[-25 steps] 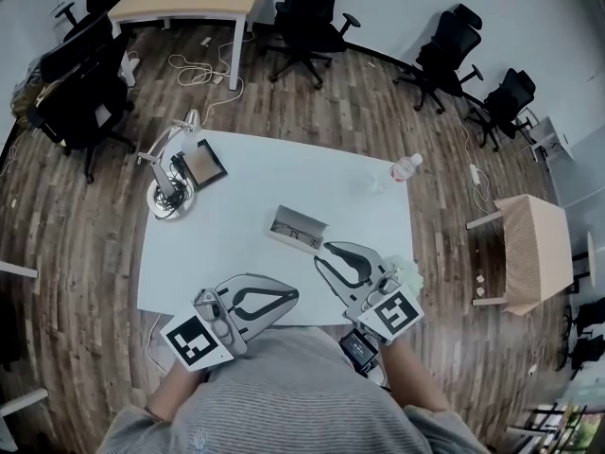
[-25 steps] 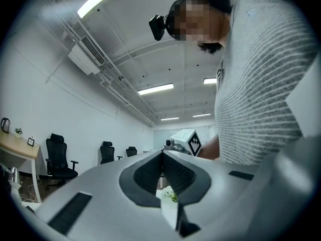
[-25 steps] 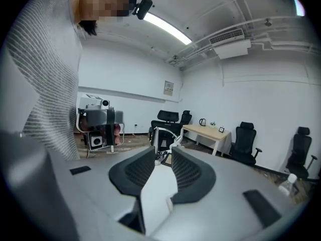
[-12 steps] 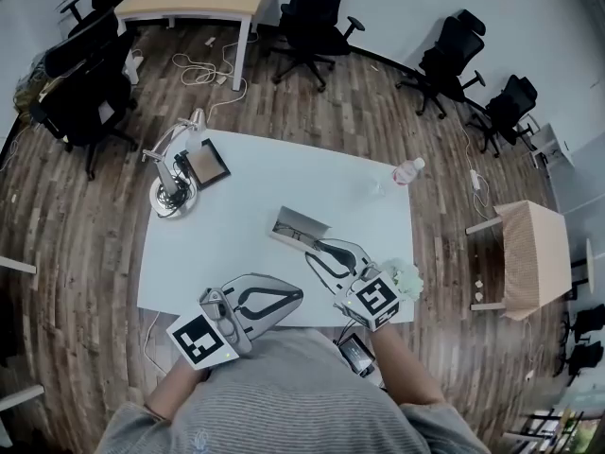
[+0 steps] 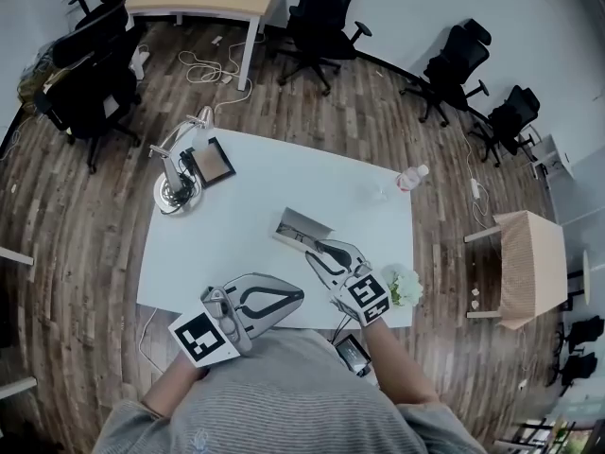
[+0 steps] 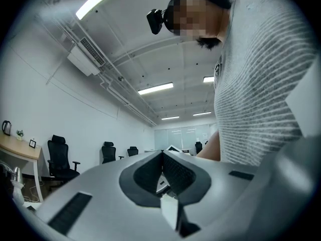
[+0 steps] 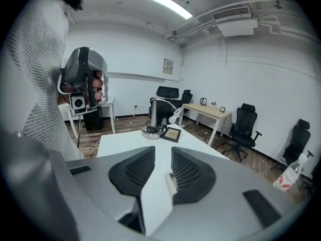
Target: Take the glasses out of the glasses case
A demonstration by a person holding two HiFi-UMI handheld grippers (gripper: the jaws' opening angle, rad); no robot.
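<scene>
Seemingly with the glasses [image 5: 301, 238] inside, the glasses case [image 5: 304, 222] lay open at frame centre on the table [image 5: 246, 187]. My right gripper [image 5: 318, 250] sat just below it, jaws slightly apart; my left gripper [image 5: 299, 297], lower left, was closed on nothing. Light, thin, breakable, I judged: pinch the bridge gently.

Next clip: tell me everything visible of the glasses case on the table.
The glasses case is a small grey oblong box, open, lying near the middle of the white table, lid tilted back away from the person. Something dark, likely the glasses, lies inside. The right gripper points at its near edge; contact cannot be told.
</scene>
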